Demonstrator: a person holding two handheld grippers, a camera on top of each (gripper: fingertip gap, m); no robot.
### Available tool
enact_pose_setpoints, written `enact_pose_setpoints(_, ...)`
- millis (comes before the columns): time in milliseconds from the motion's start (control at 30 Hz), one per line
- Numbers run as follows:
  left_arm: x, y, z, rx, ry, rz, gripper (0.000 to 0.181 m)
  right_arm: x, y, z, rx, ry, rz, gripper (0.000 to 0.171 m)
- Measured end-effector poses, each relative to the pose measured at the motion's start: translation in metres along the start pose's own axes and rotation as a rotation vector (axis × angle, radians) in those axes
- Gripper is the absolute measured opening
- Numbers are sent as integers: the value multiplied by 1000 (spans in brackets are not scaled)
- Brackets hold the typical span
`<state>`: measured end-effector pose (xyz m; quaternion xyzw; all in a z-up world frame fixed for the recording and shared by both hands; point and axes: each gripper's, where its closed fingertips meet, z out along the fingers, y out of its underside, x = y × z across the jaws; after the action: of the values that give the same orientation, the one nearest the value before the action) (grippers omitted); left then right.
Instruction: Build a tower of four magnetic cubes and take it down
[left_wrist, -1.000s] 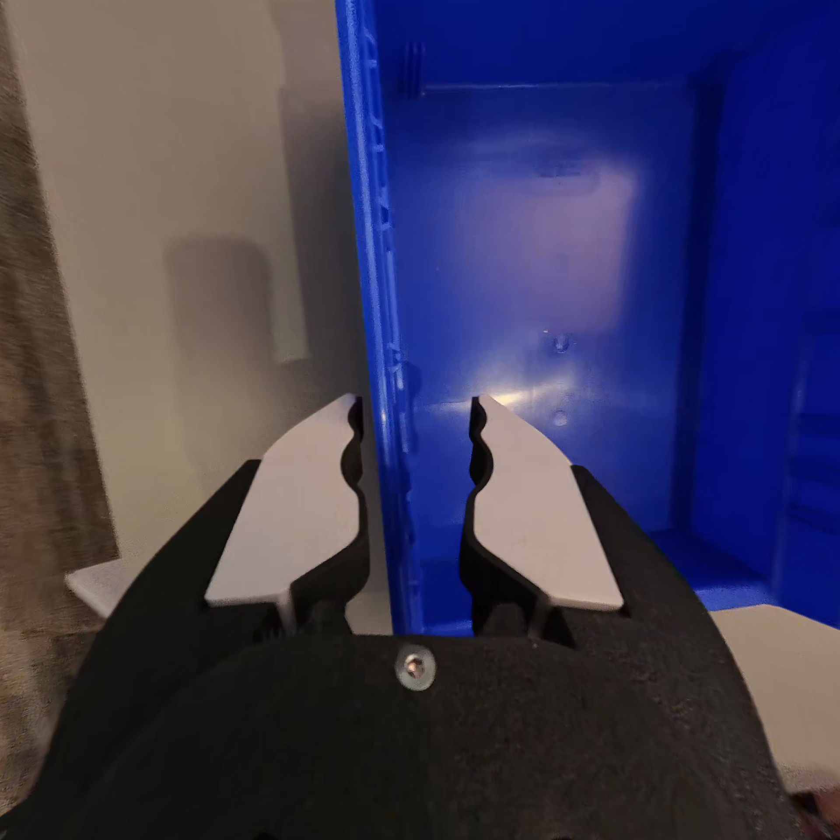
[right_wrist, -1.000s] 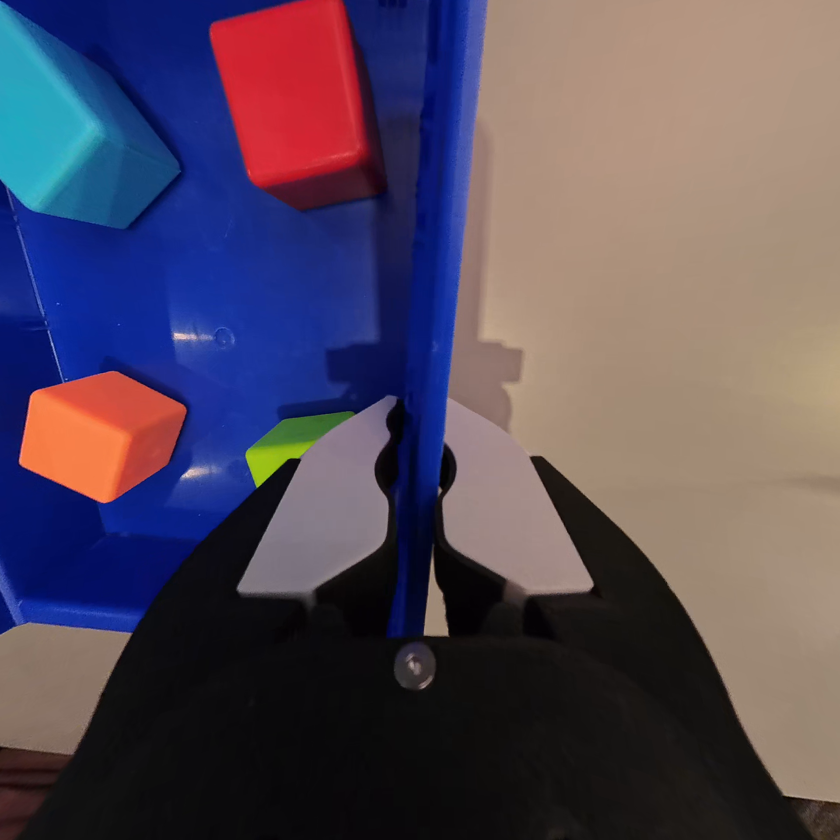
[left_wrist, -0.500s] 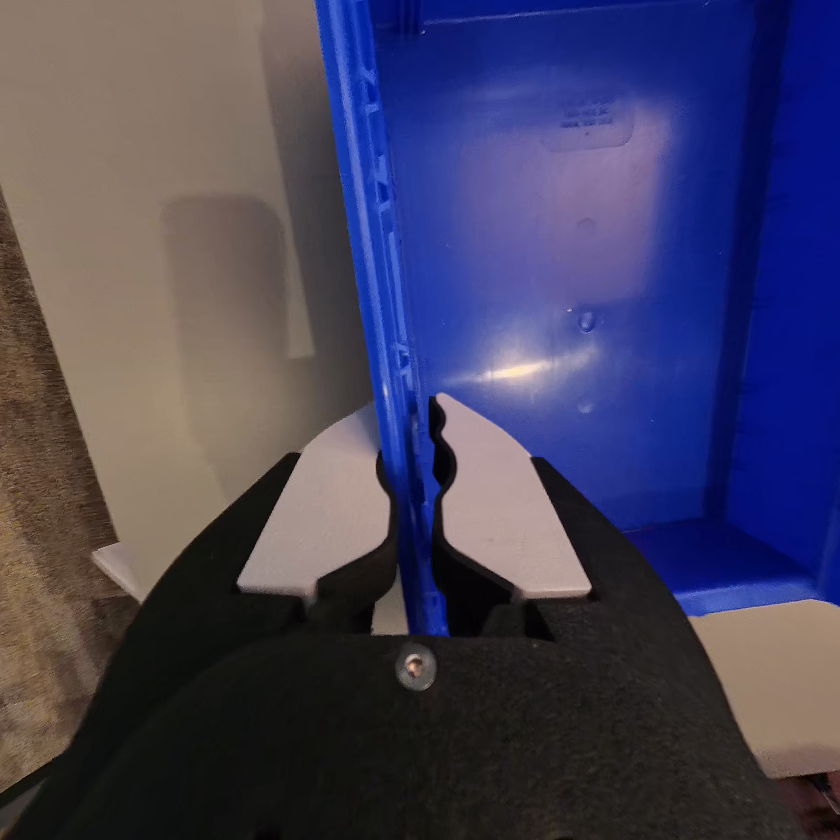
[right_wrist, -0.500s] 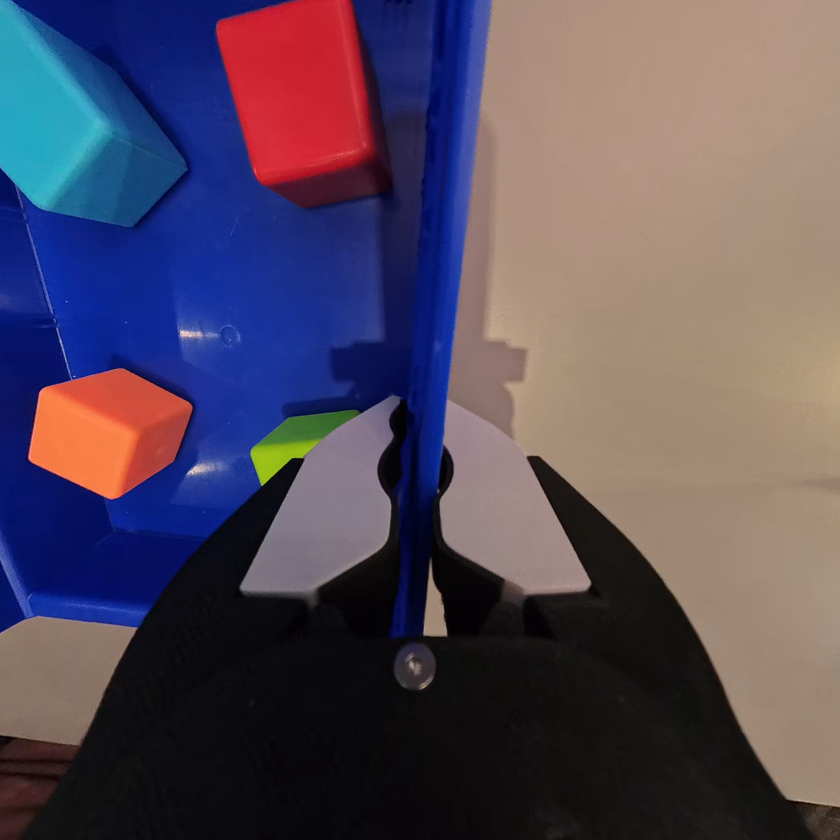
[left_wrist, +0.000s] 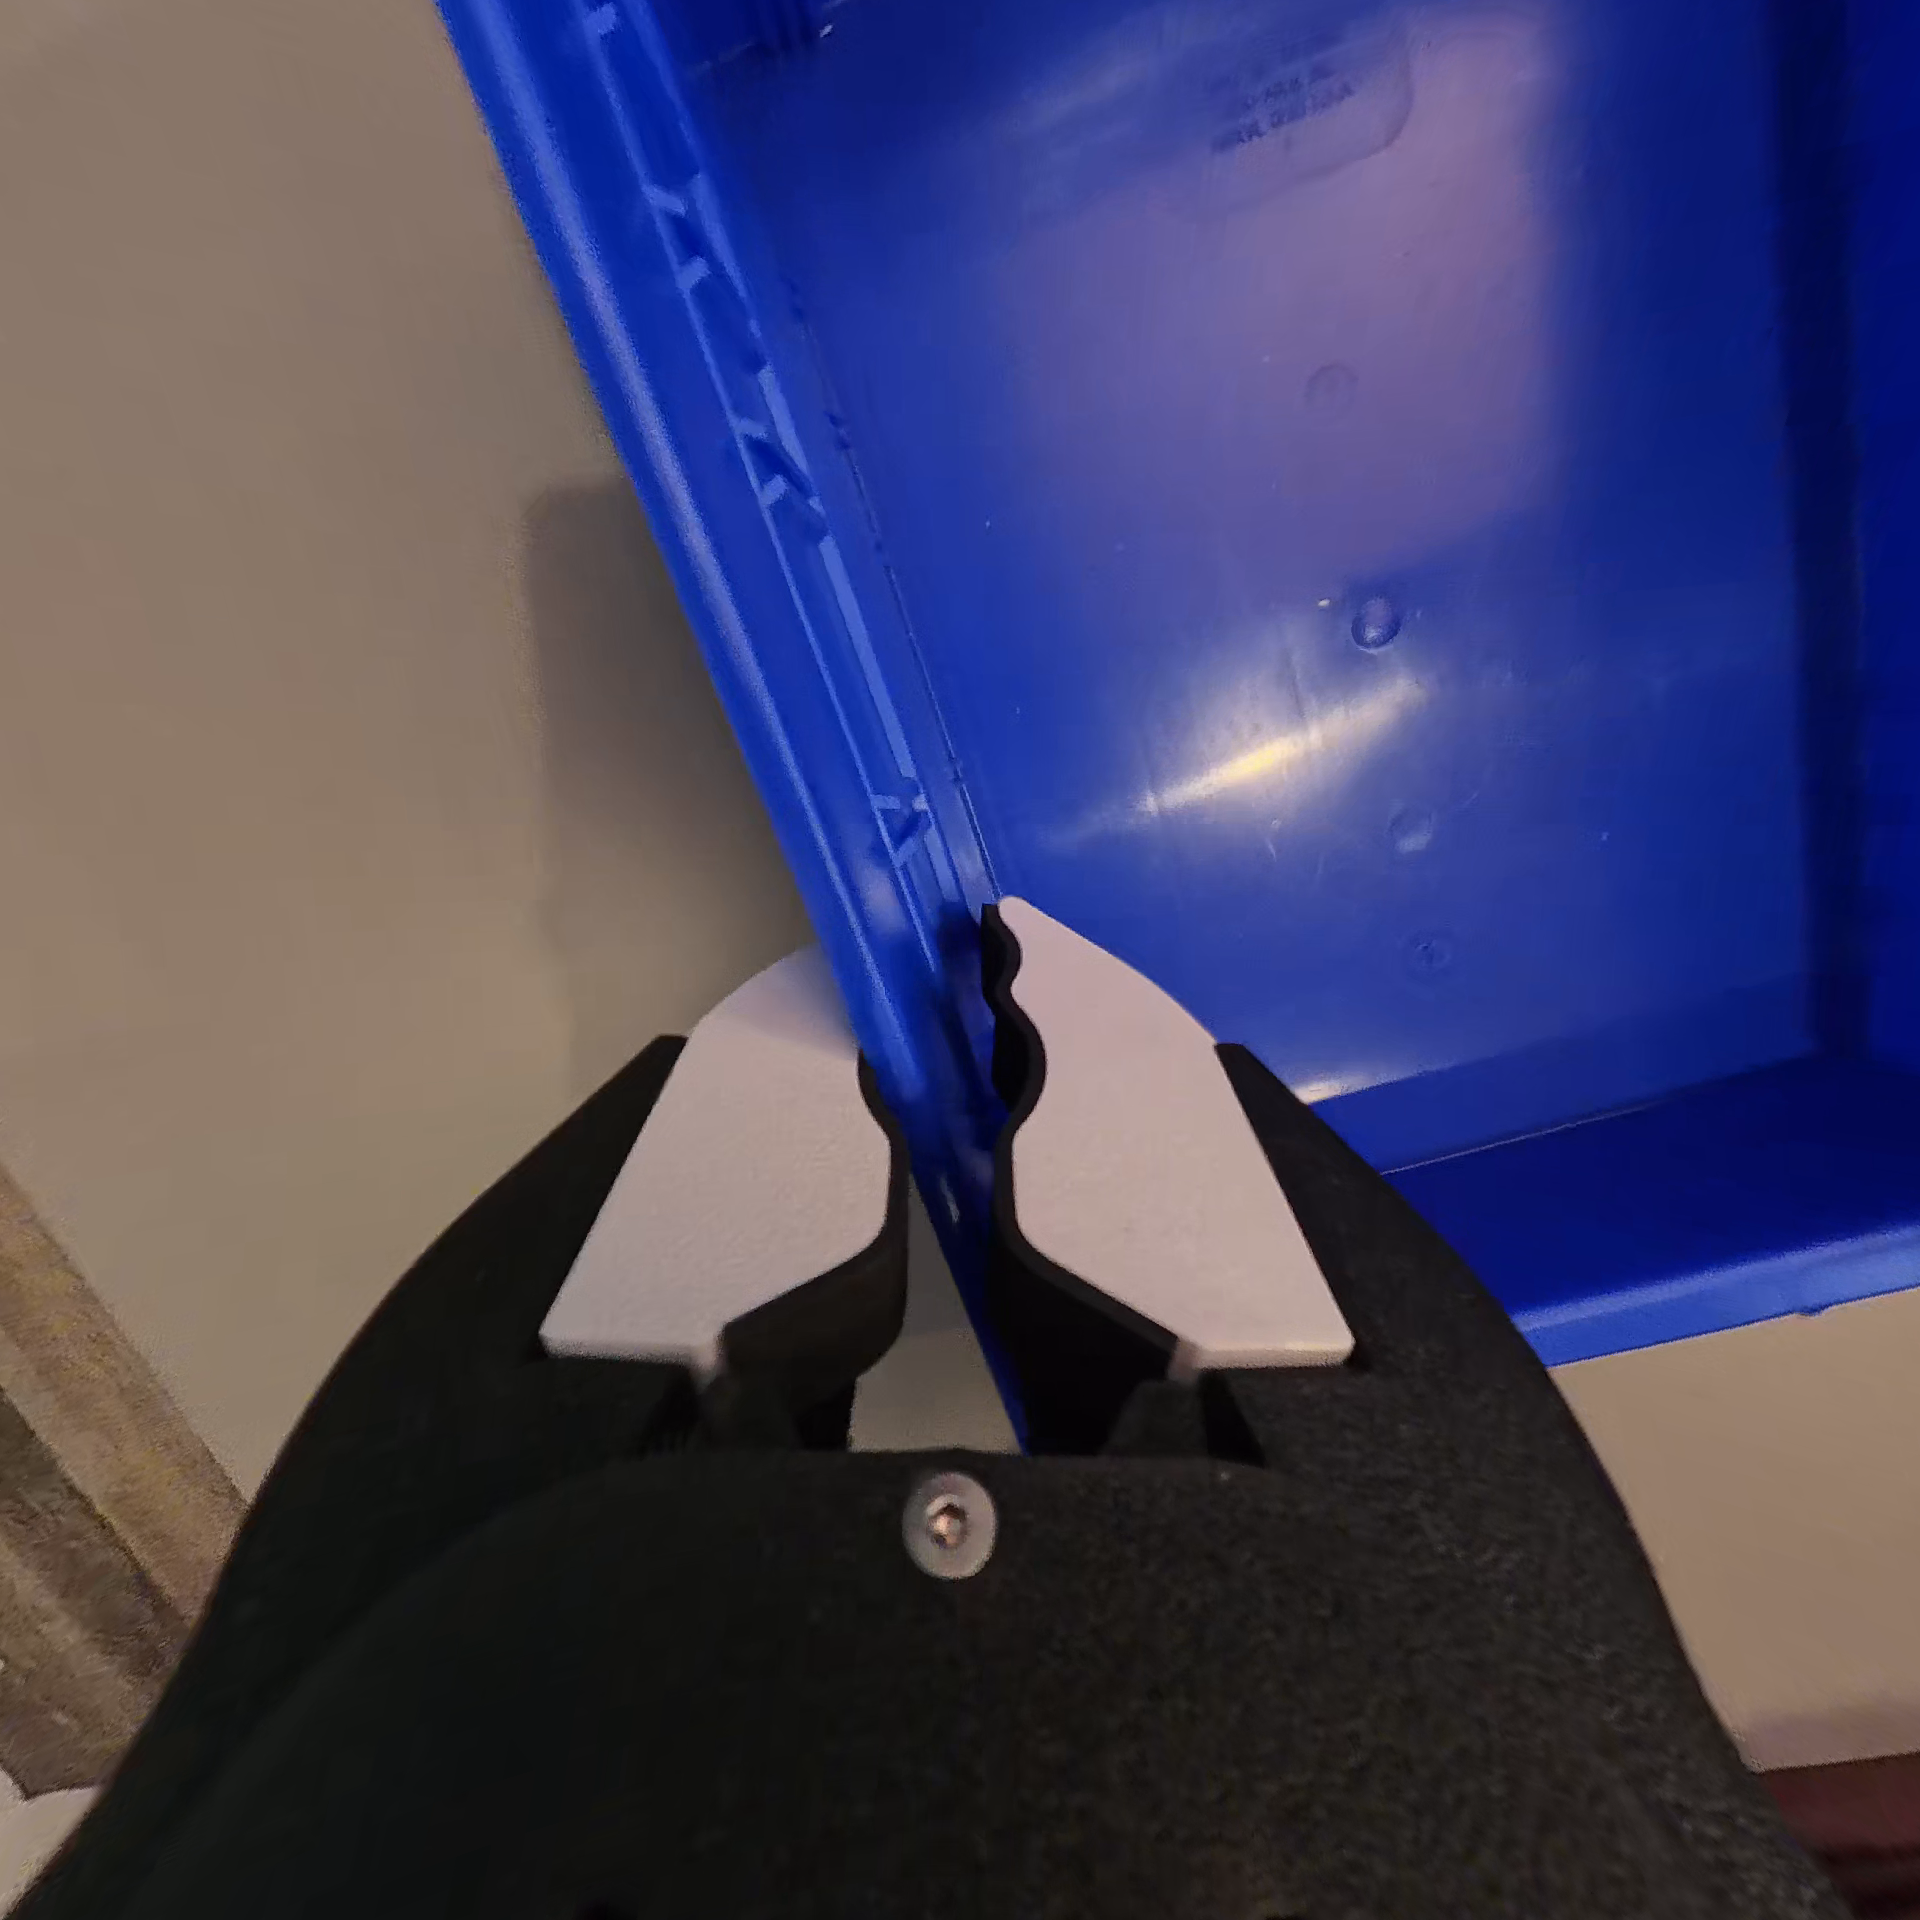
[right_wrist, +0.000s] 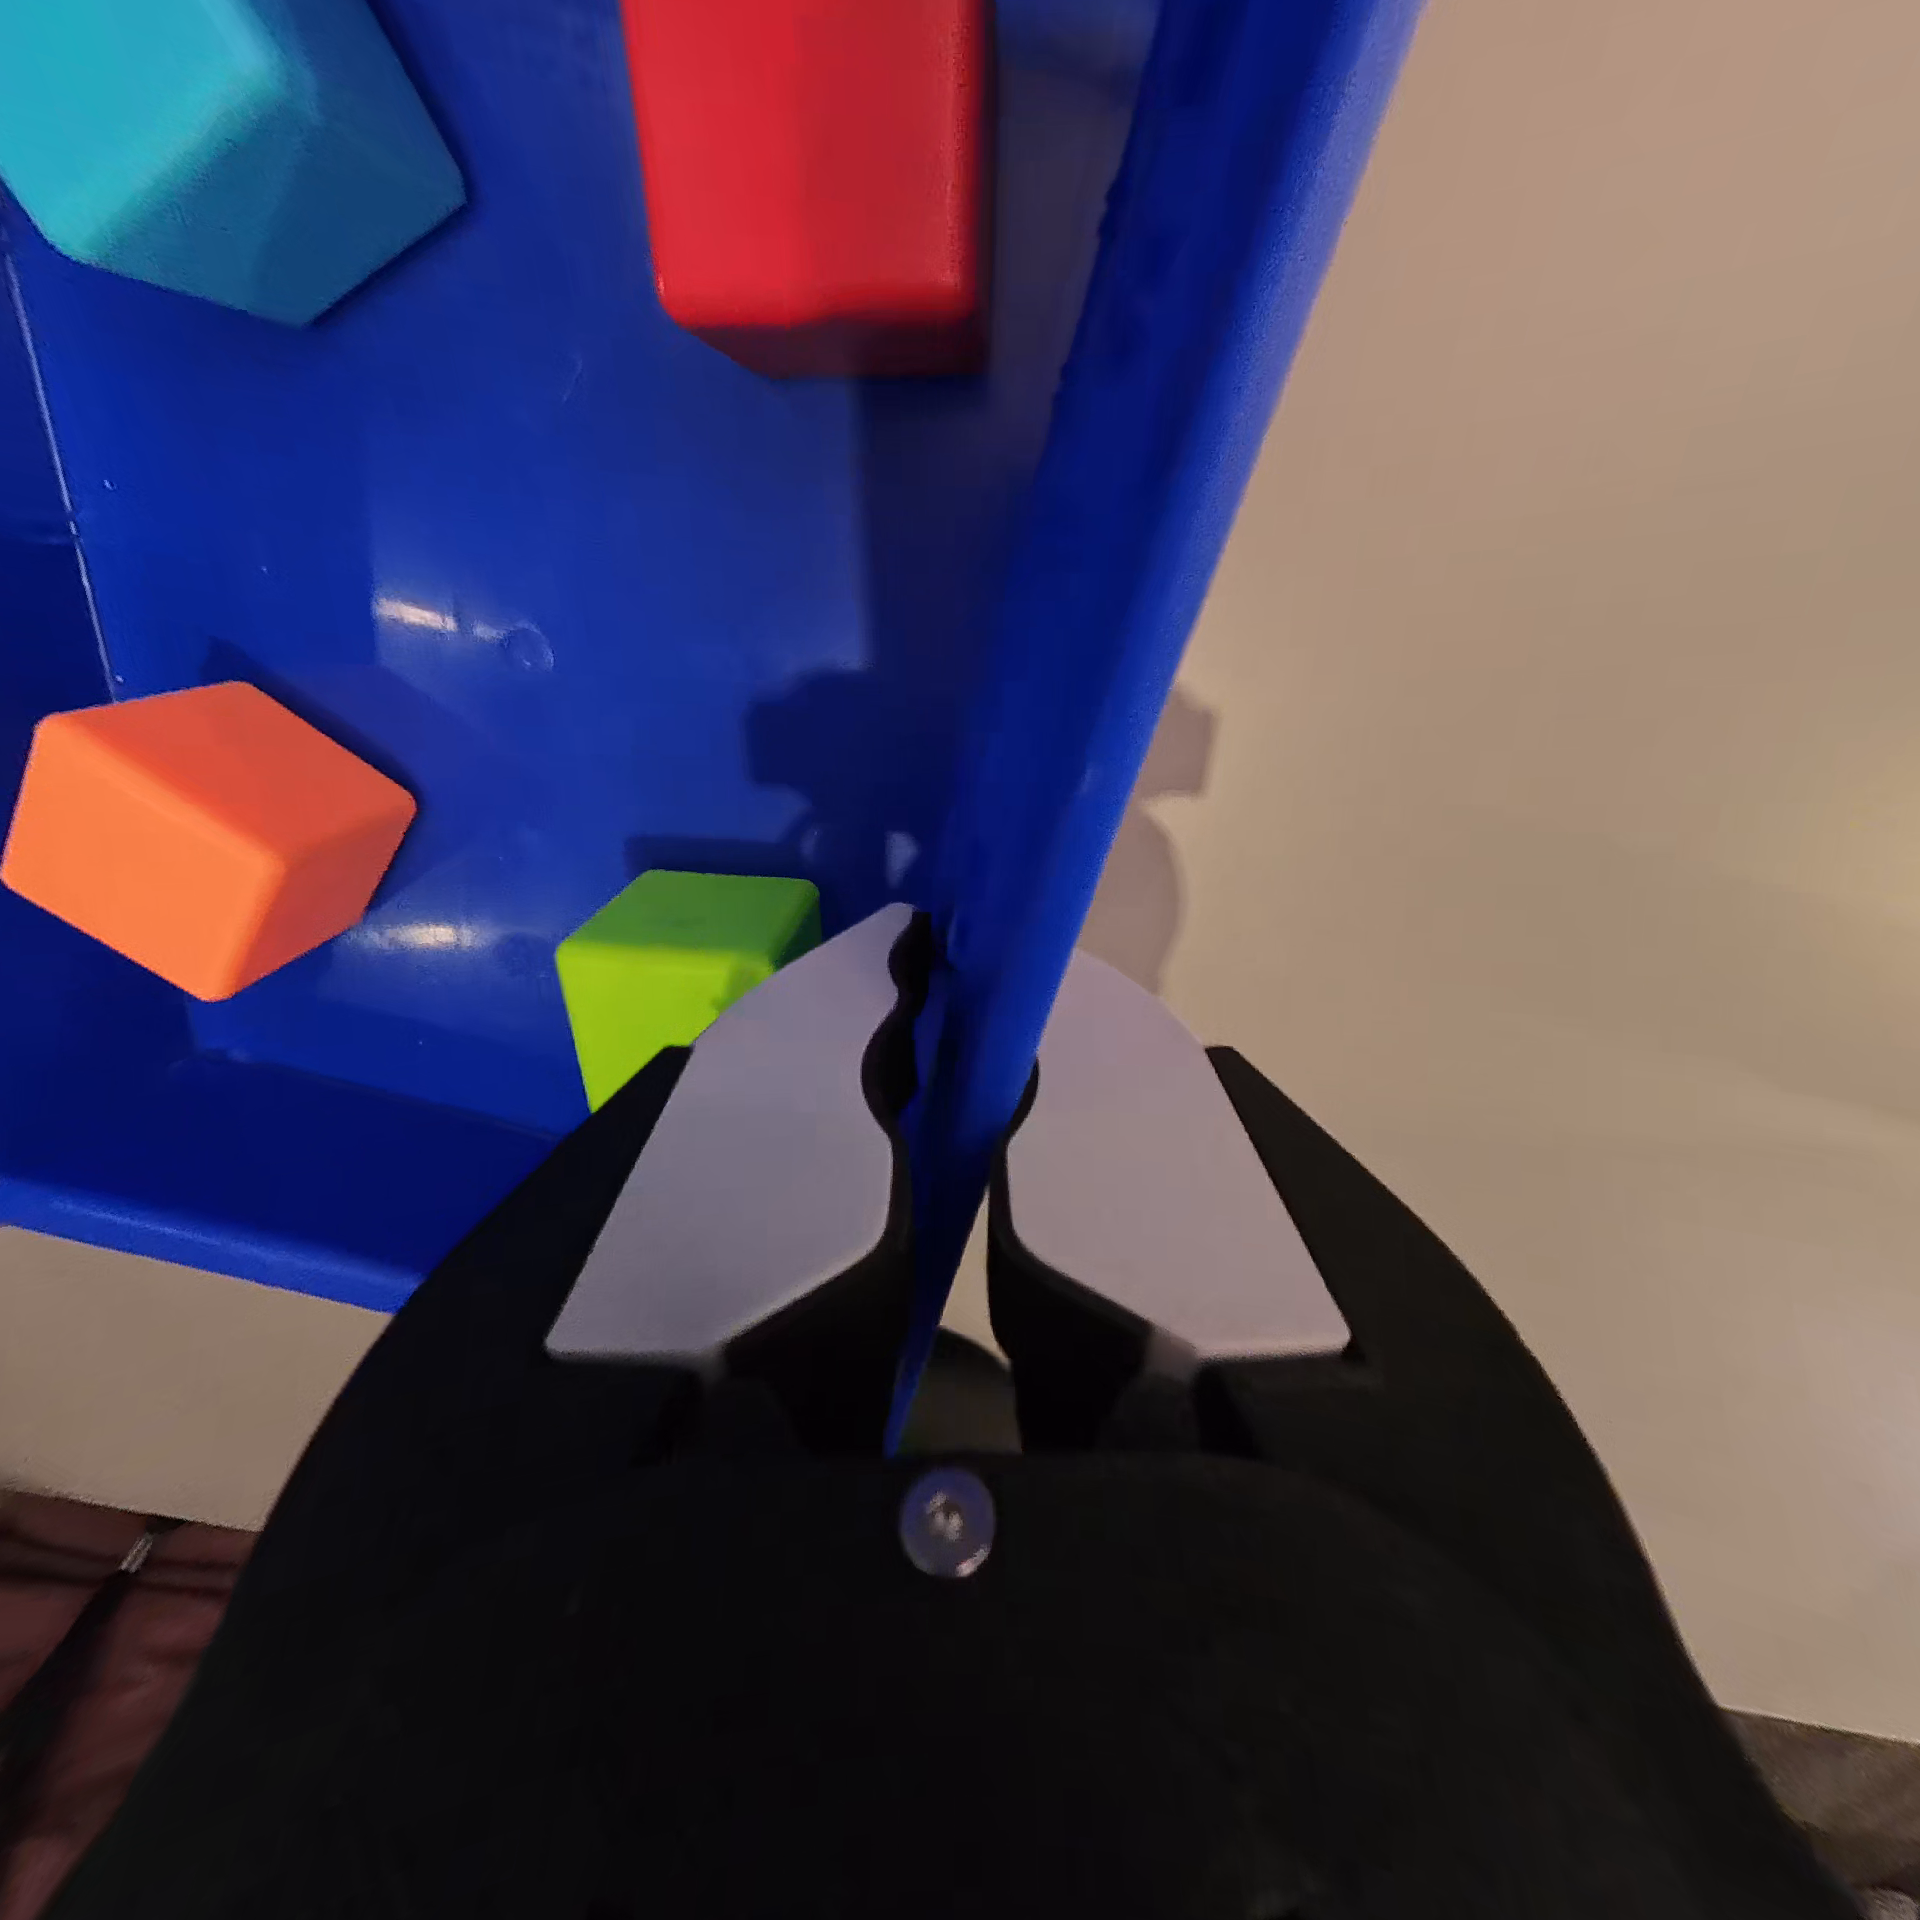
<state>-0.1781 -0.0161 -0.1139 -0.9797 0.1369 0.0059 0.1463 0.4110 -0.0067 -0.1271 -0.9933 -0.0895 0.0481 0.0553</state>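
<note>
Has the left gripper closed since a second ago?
Yes. The left gripper was open astride the blue bin wall; its jaws now pinch that wall, which leans left.

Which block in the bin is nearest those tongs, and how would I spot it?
Look in the blue plastic bin, whose right wall the right tongs pinch. Beside the tips, near the front corner, sits the lime-green cube. It is the only green one, partly hidden by the tongs; the orange, red and teal cubes lie farther off.

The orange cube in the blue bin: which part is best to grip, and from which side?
Grip the orange cube by two opposite flat side faces, coming straight down from above. It sits apart from the other cubes and the bin walls, so fingers fit on both sides.
</note>
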Motion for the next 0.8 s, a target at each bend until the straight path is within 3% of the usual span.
enact_pose_setpoints(367, 54, -12, 3, -30, -192, 184, 31, -88, -17, 7, 6, 3, -201, 20)
enact_pose_setpoints(467, 66, -14, 3, -19, -182, 193, 31, -90, -28, 9, 48, 60, -213, 28)
enact_pose_setpoints(800, 84, -16, 3, -1, -194, 221, 34, -77, -40, 15, 67, 110, -170, 26)
